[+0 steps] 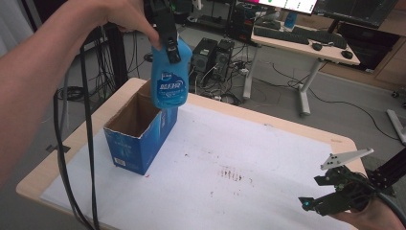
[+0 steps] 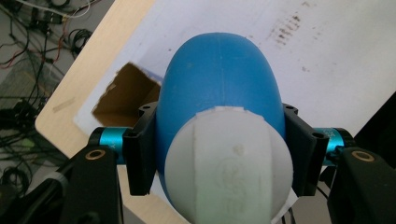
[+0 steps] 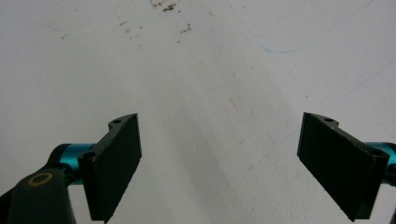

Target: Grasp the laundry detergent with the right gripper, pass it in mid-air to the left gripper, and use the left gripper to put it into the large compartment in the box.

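With my left gripper [image 1: 167,40] closed on the blue bottle [image 1: 168,81] above the open box [image 1: 139,139], and my right gripper [image 3: 219,163] wide open and empty, I should next lower it straight inside.

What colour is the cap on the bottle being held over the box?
White, on a blue bottle; the cap shows best in the left gripper view.

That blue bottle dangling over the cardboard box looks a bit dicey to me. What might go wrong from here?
The left gripper clamps the blue bottle high up near its white cap, so the heavy body hangs free and might swing or slip.

The bottle hangs above the far edge of the open box, not its middle; lowered as is, it may catch the rim or tip the box.

The right gripper rests open far off, so nothing steadies the box.
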Available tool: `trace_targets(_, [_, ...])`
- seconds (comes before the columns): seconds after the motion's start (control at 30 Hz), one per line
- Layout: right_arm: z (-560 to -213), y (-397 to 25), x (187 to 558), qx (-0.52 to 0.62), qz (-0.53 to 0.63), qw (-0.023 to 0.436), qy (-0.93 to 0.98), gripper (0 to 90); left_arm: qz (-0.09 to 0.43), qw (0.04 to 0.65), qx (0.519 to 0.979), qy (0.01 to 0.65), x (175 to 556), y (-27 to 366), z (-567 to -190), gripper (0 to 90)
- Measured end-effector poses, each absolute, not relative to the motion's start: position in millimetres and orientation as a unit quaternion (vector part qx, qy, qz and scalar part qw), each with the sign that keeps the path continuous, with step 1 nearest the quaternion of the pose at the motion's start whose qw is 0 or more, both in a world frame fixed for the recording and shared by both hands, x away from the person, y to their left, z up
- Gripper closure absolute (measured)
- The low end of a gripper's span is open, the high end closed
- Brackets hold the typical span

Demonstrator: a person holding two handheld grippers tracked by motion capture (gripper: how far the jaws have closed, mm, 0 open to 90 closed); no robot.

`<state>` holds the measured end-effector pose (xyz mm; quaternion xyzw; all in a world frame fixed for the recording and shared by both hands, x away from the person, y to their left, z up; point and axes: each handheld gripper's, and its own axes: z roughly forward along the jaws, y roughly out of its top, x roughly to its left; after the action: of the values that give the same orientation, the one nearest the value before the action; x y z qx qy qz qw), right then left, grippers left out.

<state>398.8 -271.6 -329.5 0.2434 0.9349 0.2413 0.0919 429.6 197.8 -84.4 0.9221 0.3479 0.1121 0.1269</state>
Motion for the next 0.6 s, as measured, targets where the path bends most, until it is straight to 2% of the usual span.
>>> trace_targets(0.4, [-331.7,-271.4,399.7,0.25,0.24,0.094,0.933,13.2,0.106,0.093,0.885,0.444,425.2,238.9,-103.6,38.2])
trace_targets(0.6, [-332.7,-267.5,399.9,0.248,0.236,0.093,0.935,13.3,0.097,0.088,0.879,0.459,423.2,251.4,-120.4,38.2])
